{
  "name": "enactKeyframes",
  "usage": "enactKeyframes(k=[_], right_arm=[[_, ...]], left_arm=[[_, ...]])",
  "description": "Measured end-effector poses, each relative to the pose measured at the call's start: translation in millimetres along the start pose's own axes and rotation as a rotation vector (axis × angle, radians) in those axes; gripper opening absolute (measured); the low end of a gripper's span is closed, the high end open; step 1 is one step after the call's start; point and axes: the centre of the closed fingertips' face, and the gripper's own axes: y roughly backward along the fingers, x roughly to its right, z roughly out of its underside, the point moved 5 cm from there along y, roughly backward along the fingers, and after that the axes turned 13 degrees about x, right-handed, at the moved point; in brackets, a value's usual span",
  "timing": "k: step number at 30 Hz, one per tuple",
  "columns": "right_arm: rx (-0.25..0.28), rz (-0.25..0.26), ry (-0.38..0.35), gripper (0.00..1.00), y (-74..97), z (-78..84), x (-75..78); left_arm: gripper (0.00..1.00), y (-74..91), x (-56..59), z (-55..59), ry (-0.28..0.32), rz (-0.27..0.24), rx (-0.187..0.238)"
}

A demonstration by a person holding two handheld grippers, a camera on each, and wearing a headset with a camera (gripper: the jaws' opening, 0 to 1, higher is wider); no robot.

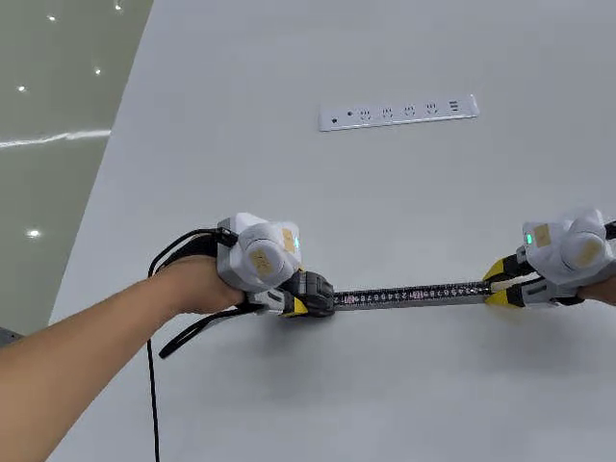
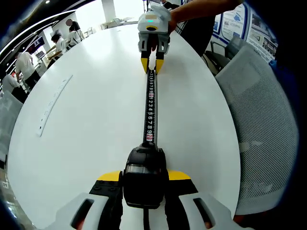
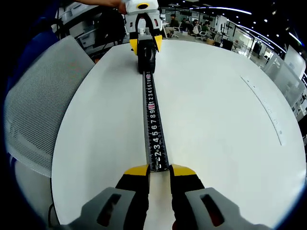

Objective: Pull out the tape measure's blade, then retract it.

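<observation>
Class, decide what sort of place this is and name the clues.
Likely an open-plan office: a white table with a power strip, a mesh chair beside it, other people beyond.

My fingers (image 3: 136,172) are black with bright yellow tips, same on the left gripper (image 2: 144,176) and right gripper (image 3: 159,171). The bodies are white and light grey, with a green light on the right one. The tape measure case (image 2: 144,160) is dark grey-black. The blade (image 3: 154,124) is black with white numerals and bits of red. The table (image 1: 385,192) is plain white, and so is the power strip (image 1: 398,112).
</observation>
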Motion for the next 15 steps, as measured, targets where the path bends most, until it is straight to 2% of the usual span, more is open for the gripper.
enactKeyframes(k=[6, 15], right_arm=[[-0.019, 0.012, 0.004, 0.14, -0.7, -1.7, 0.6], [-0.034, 0.051, -0.005, 0.19, -0.8, -1.0, 6.9]], left_arm=[[0.31, 0.1, -0.1, 0.8, 0.031, -0.027, 0.012], [0.35, 3.0, -2.9, 5.7, 0.174, -0.100, 0.058]])
